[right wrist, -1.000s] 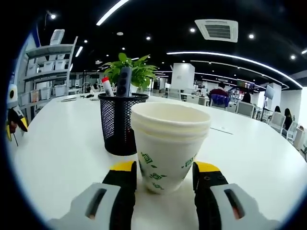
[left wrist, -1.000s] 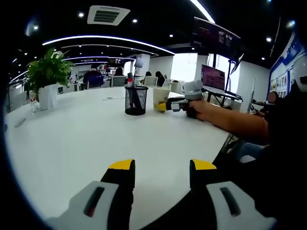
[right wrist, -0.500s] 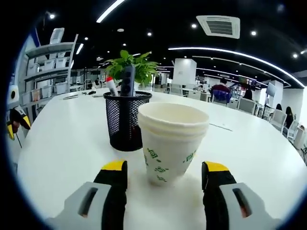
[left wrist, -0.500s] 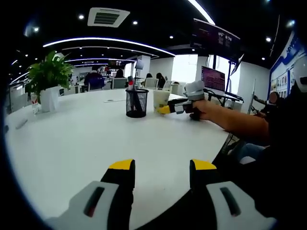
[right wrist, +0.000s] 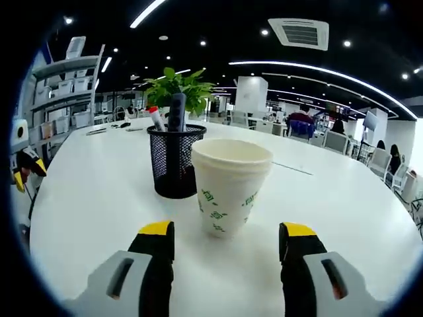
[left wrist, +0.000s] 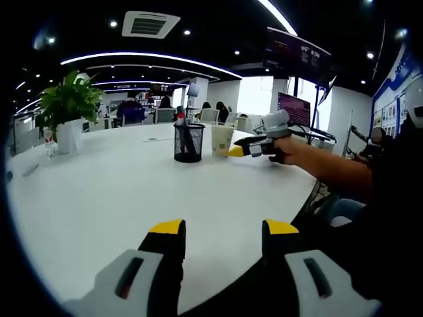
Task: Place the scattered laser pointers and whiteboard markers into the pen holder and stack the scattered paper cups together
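In the right gripper view a stack of white paper cups (right wrist: 230,185) with green print stands upright on the white table (right wrist: 92,198). Just left of it and behind stands a black mesh pen holder (right wrist: 174,160) with a red-capped marker (right wrist: 155,117) and a dark laser pointer (right wrist: 176,111) in it. My right gripper (right wrist: 227,232) is open, its jaws a little short of the cups. In the left gripper view my left gripper (left wrist: 215,228) is open over bare table near the front edge. Far off there stand the pen holder (left wrist: 188,141), the cups (left wrist: 222,139) and the right gripper (left wrist: 250,148).
A potted green plant (left wrist: 66,105) stands at the table's far left. Shelves (right wrist: 66,86) line the wall on the left of the right gripper view. A person's arm (left wrist: 324,168) reaches across the table's right side. Chairs and people fill the background.
My right gripper has opened wider and drawn back from the cup stack, which stays standing on the table. The left gripper has not moved.
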Tool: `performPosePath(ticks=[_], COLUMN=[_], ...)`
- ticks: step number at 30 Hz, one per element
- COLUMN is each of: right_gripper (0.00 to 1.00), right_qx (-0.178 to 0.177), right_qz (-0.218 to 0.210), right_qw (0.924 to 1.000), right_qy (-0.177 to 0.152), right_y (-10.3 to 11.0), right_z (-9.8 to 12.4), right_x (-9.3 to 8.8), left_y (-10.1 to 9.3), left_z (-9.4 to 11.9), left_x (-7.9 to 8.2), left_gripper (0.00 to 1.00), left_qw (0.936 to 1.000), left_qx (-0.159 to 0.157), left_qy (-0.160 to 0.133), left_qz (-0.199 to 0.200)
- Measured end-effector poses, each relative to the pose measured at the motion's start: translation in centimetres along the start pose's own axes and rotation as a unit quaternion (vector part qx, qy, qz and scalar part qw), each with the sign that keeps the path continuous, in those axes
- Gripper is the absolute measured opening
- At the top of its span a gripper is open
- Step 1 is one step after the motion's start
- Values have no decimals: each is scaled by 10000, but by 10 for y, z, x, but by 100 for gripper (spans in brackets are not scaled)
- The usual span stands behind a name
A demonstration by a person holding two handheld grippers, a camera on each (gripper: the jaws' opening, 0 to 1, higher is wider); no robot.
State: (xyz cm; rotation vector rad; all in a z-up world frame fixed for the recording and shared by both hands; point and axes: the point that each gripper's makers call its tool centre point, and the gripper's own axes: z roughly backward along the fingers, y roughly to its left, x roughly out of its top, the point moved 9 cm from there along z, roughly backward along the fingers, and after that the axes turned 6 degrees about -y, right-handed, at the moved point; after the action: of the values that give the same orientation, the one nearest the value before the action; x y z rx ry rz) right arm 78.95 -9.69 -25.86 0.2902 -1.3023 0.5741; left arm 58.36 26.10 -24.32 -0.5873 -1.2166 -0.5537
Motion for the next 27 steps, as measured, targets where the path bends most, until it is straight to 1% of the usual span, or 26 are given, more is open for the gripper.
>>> performPosePath(ticks=[8, 10, 14, 17, 27], right_gripper=[66, 66, 66, 66, 64], right_qx=[0, -18, -36, -31, 4], right_qz=[-138, -145, -145, -172, -218], right_qw=[9999, 9999, 9999, 9998, 9997], right_qy=[-35, -53, -62, -69, -143], right_y=[3, 6, 7, 12, 24], right_z=[16, 22, 27, 38, 61], right_x=[-6, -8, -9, -11, -15], left_y=[-6, -8, -10, -12, -23], left_z=[-2, -1, -1, 0, 3], left_x=[2, 2, 2, 3, -1], left_gripper=[48, 48, 49, 49, 49], left_qw=[10000, 10000, 10000, 10000, 9999], left_qx=[-12, -3, 2, 4, 24], left_qy=[-2, -5, 3, 4, 52], left_qz=[-48, -51, -66, -84, -119])
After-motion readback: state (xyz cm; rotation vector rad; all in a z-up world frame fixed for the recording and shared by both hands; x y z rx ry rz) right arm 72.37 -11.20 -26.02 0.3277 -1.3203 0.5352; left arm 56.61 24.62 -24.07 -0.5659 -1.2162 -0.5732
